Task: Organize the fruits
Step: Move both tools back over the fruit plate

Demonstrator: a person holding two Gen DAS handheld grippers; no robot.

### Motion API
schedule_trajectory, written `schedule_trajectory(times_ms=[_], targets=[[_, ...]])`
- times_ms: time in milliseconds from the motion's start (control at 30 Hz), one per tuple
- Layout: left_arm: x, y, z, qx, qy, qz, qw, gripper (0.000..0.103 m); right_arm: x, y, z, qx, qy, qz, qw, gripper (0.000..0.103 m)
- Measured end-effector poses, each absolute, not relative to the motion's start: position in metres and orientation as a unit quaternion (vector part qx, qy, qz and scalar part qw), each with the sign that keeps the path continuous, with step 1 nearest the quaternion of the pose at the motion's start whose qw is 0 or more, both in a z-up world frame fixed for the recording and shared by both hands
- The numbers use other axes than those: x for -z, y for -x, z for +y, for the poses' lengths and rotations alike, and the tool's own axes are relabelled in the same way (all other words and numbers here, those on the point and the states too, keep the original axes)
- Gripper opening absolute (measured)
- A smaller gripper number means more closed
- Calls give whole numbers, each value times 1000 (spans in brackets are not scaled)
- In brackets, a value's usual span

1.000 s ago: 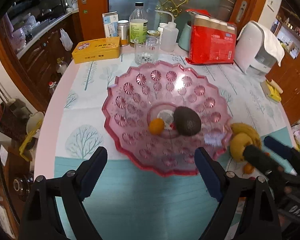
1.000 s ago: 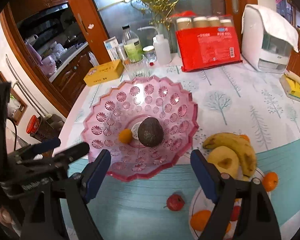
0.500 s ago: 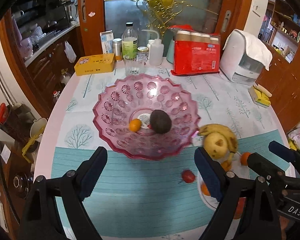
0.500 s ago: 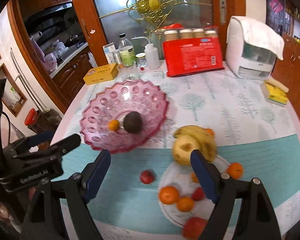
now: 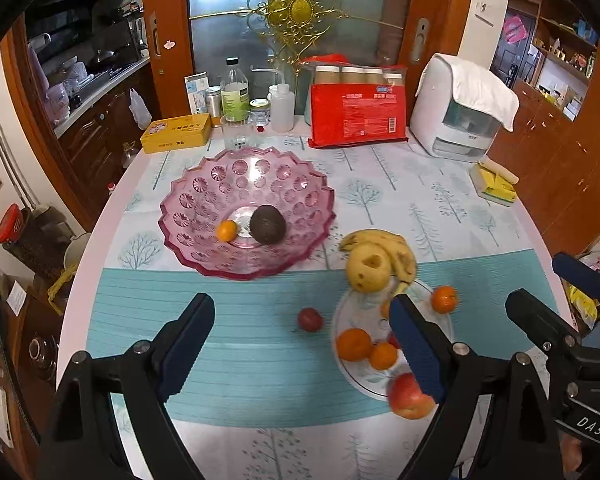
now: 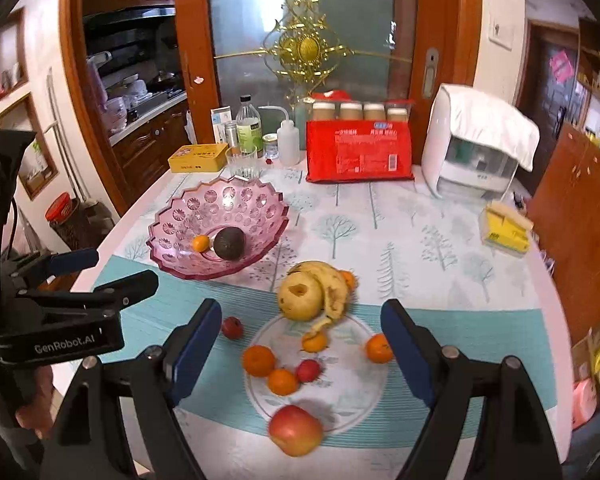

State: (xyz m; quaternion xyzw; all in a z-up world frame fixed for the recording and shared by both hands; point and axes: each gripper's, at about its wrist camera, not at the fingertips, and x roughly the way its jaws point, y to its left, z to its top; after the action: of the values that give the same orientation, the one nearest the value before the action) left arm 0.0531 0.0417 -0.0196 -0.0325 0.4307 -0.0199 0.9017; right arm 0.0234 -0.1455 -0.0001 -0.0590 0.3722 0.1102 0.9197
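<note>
A pink glass bowl (image 5: 204,184) (image 6: 172,220) holds a dark avocado (image 5: 267,225) (image 6: 229,242) and a small orange (image 5: 226,230). To its right a clear plate (image 6: 340,396) (image 5: 352,372) carries oranges (image 6: 259,359), a small red fruit (image 6: 309,369), a yellow pear (image 6: 300,296) (image 5: 368,267) and a banana (image 5: 400,248). A red apple (image 6: 296,430) (image 5: 410,398) lies at the plate's near rim. A small red fruit (image 5: 310,319) (image 6: 232,327) lies on the cloth. My left gripper (image 5: 300,344) and right gripper (image 6: 300,356) are both open and empty, held above the table's near side.
At the back stand a yellow tin (image 5: 176,133), a glass (image 5: 236,132), bottles (image 5: 235,92), a red package (image 5: 356,116) and a white appliance (image 5: 460,120). A yellow sponge (image 5: 494,186) lies at the right edge. The table edge curves away on the left.
Both grippers have pulled back and up from the bowl. The plate of fruit and the apple have come into view. Both grippers stayed open.
</note>
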Motion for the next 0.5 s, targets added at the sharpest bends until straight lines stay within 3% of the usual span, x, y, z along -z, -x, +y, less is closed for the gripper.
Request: schedule_trajectory(times_ms=[500], targets=[[36, -15, 6, -8, 39, 437, 899, 88, 13, -3, -180, -155, 76, 370, 913, 83]])
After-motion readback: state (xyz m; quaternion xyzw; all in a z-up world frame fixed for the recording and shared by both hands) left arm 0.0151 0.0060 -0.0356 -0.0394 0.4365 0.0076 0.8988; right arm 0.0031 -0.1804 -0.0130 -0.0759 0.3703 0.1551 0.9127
